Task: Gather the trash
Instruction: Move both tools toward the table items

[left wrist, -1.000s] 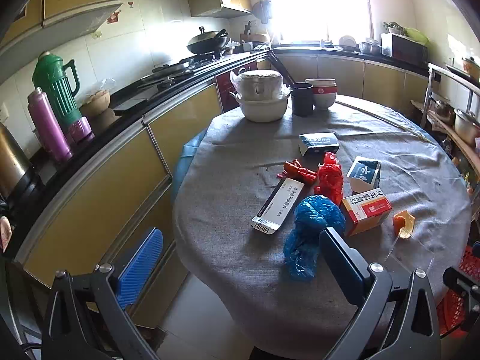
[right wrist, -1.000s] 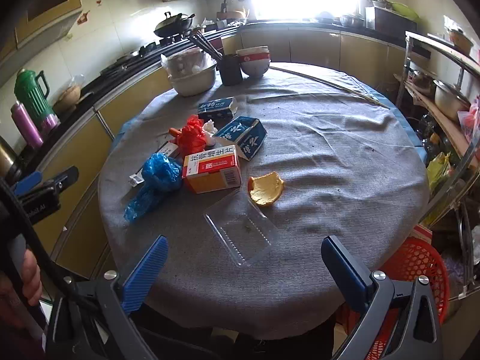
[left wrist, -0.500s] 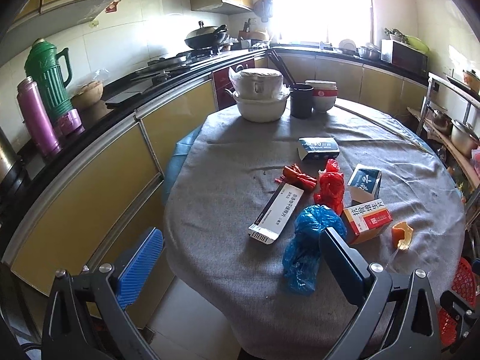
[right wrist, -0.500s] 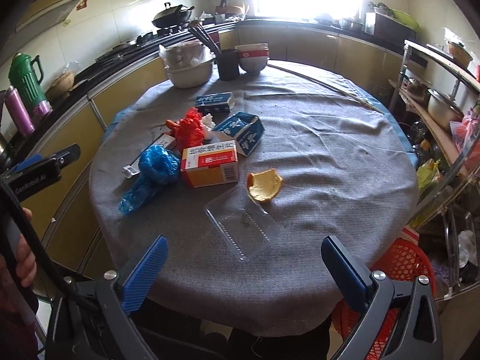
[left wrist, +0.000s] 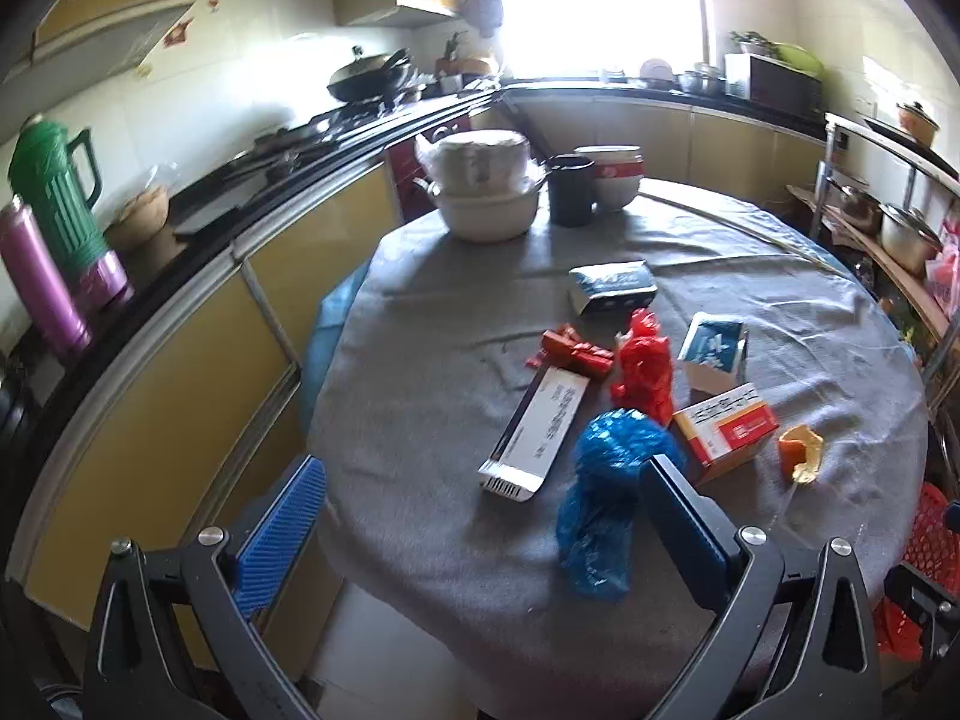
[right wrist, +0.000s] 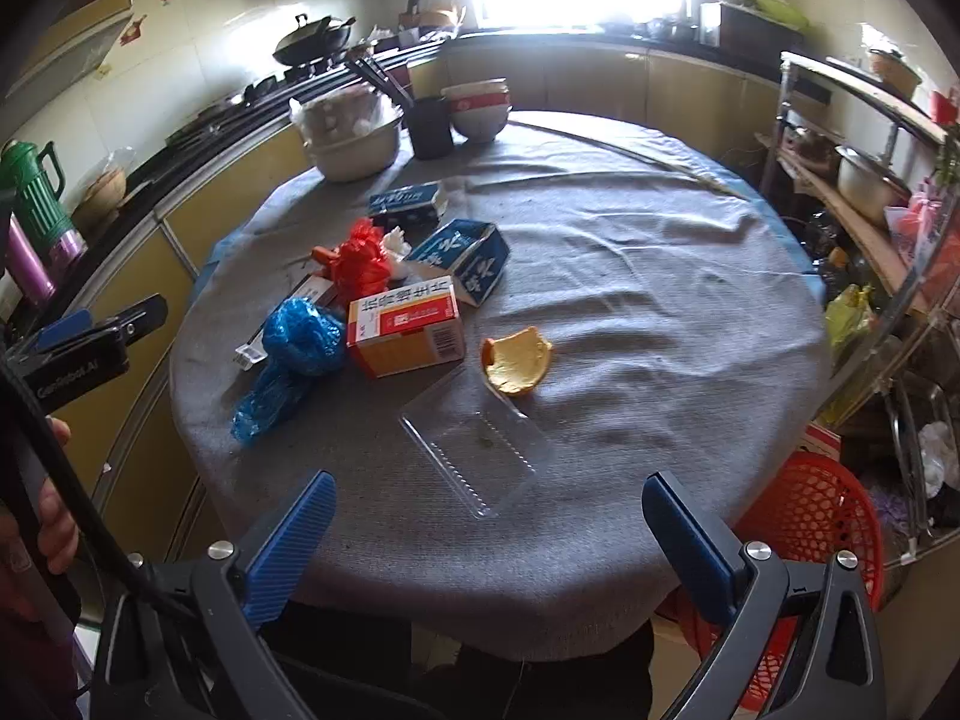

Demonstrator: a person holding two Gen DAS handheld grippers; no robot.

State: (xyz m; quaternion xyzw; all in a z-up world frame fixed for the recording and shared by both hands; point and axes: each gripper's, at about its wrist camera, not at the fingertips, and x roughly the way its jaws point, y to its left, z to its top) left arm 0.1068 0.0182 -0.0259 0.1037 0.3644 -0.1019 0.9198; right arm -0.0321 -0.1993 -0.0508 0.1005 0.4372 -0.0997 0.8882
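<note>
Trash lies clustered on the grey round table (right wrist: 660, 276), left of its middle. From the left: a long white box (left wrist: 536, 423), a blue bag (right wrist: 297, 339) touching an orange box (right wrist: 405, 327), a red bag (right wrist: 360, 261) behind them, two blue cartons (right wrist: 465, 255) further back, then an orange peel (right wrist: 517, 360) and a clear tray (right wrist: 474, 450) nearer the edge. A red basket (right wrist: 816, 516) stands below the table's right rim. Left gripper (left wrist: 480, 516) and right gripper (right wrist: 489, 534) hover spread wide, holding nothing.
</note>
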